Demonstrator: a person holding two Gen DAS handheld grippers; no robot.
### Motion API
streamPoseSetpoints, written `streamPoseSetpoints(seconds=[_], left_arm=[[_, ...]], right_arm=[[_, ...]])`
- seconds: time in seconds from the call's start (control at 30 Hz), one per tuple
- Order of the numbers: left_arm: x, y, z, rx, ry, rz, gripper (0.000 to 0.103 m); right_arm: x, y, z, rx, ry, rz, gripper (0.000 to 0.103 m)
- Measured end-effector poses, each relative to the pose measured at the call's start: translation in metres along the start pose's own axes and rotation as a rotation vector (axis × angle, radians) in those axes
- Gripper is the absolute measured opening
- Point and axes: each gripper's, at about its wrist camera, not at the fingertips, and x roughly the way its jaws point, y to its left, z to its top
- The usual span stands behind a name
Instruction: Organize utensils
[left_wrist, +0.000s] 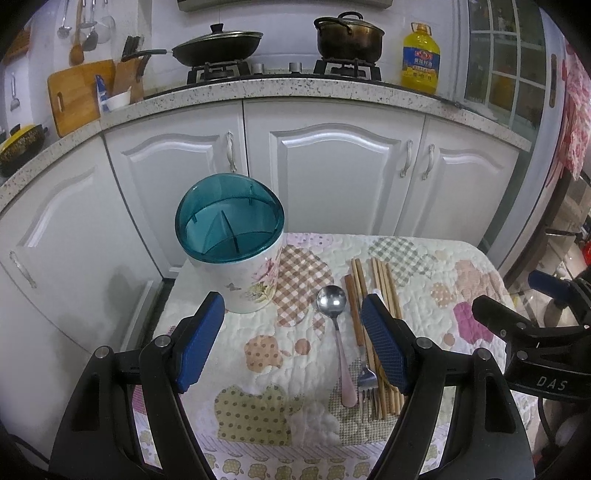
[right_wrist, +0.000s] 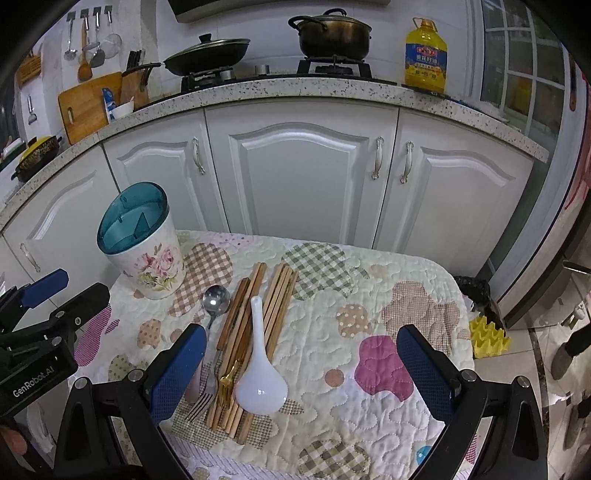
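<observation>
While both pairs of my fingers stand spread and hold nothing, they hover over the near edge of the quilt-covered worktop (right_wrist: 369, 317). My left gripper (left_wrist: 291, 343) has bare quilt between its blue pads; its right-hand pad lies in front of the wooden chopsticks (left_wrist: 373, 284), and the steel spoon (left_wrist: 332, 302) with its pink handle lies just inside that pad, with a fork (left_wrist: 367, 380) beside the handle. My right gripper (right_wrist: 303, 365) looks down on the same cluster: the white ceramic spoon (right_wrist: 260, 384) rests on top of the chopsticks (right_wrist: 258, 310), bowl toward me, and a gold fork (right_wrist: 226, 380) and the steel fork (right_wrist: 201, 400) lie beside my left-hand pad. All the utensils run lengthwise from near edge toward far edge, in the left half of the worktop. Open quilt stretches to the right of them, out to the right edge. At the far left corner stands the floral utensil holder (left_wrist: 251, 280), upright, its teal divided insert showing, close to the left edge and well apart from both grippers. White cabinets (right_wrist: 295, 177) rise beyond the far edge.
</observation>
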Motion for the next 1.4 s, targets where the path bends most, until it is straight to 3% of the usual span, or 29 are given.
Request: streamPoseSetpoints(seconds=[0.83,1.4], left_arm=[[-0.003,0.001,0.003,-0.008,-0.016,0.006,0.077],[-0.028,-0.001,0.012,-0.013,-0.066,-0.007,0.077]], right_arm=[[-0.005,0.004,0.002,-0.011,-0.007,-0.001,0.103],[-0.037,0.007,0.011,-0.01,-0.075,-0.021,0.103]])
